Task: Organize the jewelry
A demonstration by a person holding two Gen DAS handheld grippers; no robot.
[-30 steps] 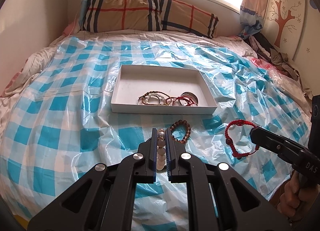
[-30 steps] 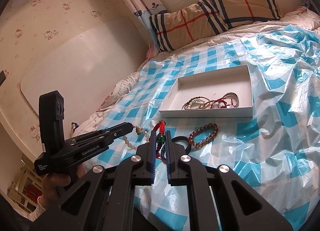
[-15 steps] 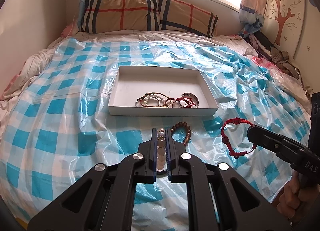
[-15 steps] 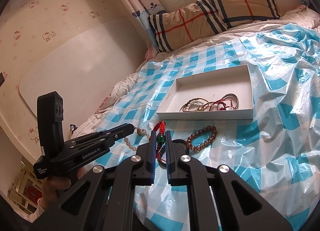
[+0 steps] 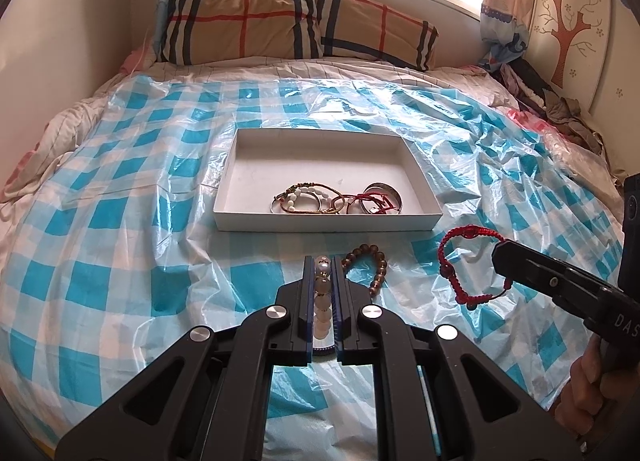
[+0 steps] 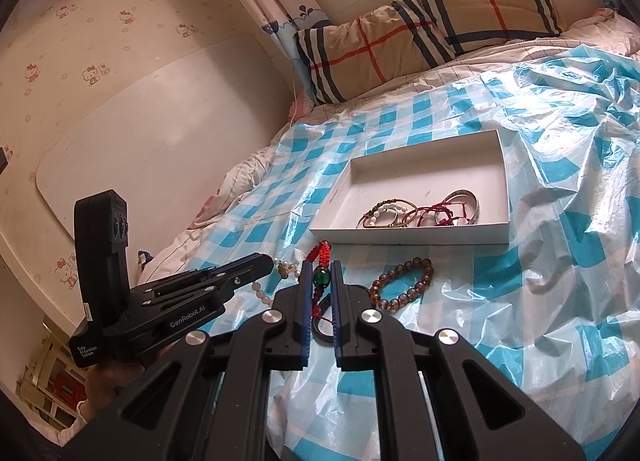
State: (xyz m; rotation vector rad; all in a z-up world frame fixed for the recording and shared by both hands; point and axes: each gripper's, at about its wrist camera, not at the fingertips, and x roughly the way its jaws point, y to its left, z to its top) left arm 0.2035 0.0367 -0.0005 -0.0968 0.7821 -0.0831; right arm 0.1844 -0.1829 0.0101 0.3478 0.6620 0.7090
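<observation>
While the left gripper (image 5: 323,273) clamps a pale, translucent beaded bracelet (image 5: 322,293) between its narrowed jaws, we see the right gripper (image 6: 321,281) closed on a red braided cord bracelet (image 5: 472,265) with a green bead. Both hang above the blue-and-white checked plastic sheet (image 5: 120,221), just short of the shallow white cardboard box (image 5: 320,149) holding tangled bracelets. A brown wooden bead bracelet (image 6: 402,281) lies on the sheet beside the box.
</observation>
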